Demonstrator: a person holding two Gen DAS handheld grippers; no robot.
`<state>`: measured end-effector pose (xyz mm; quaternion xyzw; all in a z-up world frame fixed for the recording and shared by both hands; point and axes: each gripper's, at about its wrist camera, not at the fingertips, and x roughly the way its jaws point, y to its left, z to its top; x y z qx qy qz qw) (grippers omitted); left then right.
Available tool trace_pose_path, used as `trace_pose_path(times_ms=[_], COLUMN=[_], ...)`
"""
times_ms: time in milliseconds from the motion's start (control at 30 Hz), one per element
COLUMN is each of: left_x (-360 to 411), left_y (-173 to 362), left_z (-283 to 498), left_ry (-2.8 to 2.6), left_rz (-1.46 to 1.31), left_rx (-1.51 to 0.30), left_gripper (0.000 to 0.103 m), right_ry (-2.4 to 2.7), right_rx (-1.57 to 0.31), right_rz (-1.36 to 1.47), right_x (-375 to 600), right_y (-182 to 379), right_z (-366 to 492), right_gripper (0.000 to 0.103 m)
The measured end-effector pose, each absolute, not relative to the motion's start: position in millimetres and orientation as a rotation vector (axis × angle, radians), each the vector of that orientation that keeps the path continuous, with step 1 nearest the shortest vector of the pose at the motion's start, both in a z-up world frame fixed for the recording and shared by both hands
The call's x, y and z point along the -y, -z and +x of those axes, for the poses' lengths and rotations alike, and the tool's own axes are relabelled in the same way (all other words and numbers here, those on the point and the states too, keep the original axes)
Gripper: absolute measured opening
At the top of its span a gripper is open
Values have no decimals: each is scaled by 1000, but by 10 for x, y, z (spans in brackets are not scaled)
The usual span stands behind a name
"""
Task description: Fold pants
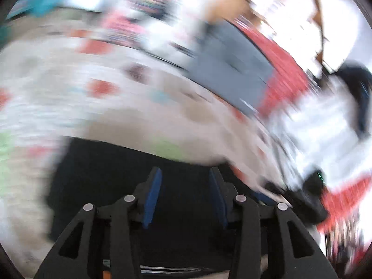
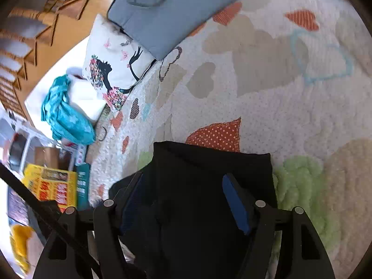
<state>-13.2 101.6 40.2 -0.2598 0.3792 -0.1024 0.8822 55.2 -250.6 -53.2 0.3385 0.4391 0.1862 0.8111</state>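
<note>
- A quilted bedspread [image 2: 267, 97], white with hearts in tan, orange, green and blue, stretches ahead of both tools.
- The black pants [image 2: 209, 186] lie folded on it, directly under and just ahead of the right tool [image 2: 183, 190]; their far edge is straight, beside an orange dotted heart.
- A grey padded case [image 2: 172, 11] lies far ahead of the right tool, overlapping a printed white pillow [image 2: 111, 65].
- The right tool's blue pads stand spread wide over the pants, pressing nothing.
- The left tool [image 1: 184, 179], in a badly blurred view, is partly spread above dark cloth [image 1: 111, 174], nothing pinched.
</note>
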Motion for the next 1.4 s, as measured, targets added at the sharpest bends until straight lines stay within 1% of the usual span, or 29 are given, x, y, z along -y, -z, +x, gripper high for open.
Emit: trace_pose_path(times_ms=[100, 200, 367, 467, 533, 600, 667, 733, 767, 800, 833, 900, 967, 1000, 1033, 1067, 1100, 1167, 1233, 1267, 1300, 1333, 1367, 1400], left_x=[-1628, -1954, -2109, -2005, -1899, -1841, -1815, -1800, -1789, -1767, -1730, -1675, -1620, -1600, -1576, -1557, -1544, -1537, -1552, -1558, -1550, -1526, -1497, -1456], left_y=[-248, -26, 345, 475, 436, 411, 426, 447, 447, 449, 449, 441, 427, 423, 423, 426, 442, 466, 446, 424, 389, 341, 297, 248], left_z=[-307, -511, -889, -856, -804, -789, -770, -785, -790, -789, -789, -794, -806, -804, -797, -779, -744, -737, -752, -772, -787, -799, -810, -821], left_ry=[30, -86, -93, -48, -52, -46, -48, -53, -54, -53, -57, -74, -83, -81, -74, -71, -48, -14, 9, 24, 43, 72, 95, 117], left_rz=[-685, -790, -992, -1016, -968, -949, -956, -968, -967, -963, -954, -929, -896, -889, -883, -873, -872, -907, -924, -932, -935, -937, -935, -928], left_rx=[-783, -795, -843, -892, -890, -879, -875, -868, -864, -861, -858, -856, -865, -870, -884, -904, -924, -935, -925, -913, -899, -883, -871, -860], left_gripper=[41, 41, 42, 43, 49, 60, 63, 65, 68, 71, 72, 73, 73, 72, 67, 45, 27, 23, 21, 20, 18, 18, 18, 18], right_ry=[-421, -512, -726, -781, -776, -751, -709, -677, -663, -640, -620, -584, -540, -524, -506, -487, -478, -462, -472, -460, -461, -475, -487, -505], right_rx=[-921, -964, -1173, -1294, -1341, -1401, -1457, -1487, -1505, -1529, -1553, -1612, -1646, -1651, -1650, -1638, -1617, -1545, -1494, -1459, -1442, -1428, -1419, -1404], right_rz=[635, 605, 514, 424, 332, 205, 74, -62, -126, -191, -239, -337, -447, -494, -539, -603, -664, -776, -810, -818, -802, -763, -734, -691], right_x=[2325, 1941, 816, 122, -268, -692, -1036, -1325, -1434, -1546, -1638, -1803, -1943, -1993, -2037, -2110, -2150, -2227, -2213, -2162, -2110, -2019, -1942, -1841], right_y=[285, 93, 34, 128, 170, 234, 306, 341, 360, 386, 415, 508, 600, 631, 667, 712, 745, 774, 744, 689, 642, 566, 513, 432], right_z=[572, 717, 1063, 1171, 1220, 1276, 1311, 1322, 1323, 1324, 1329, 1340, 1322, 1300, 1274, 1223, 1162, 997, 882, 847, 835, 823, 811, 771], right_gripper=[73, 73, 74, 73, 74, 73, 75, 79, 84, 86, 87, 94, 94, 94, 94, 94, 94, 90, 78, 60, 48, 41, 33, 29])
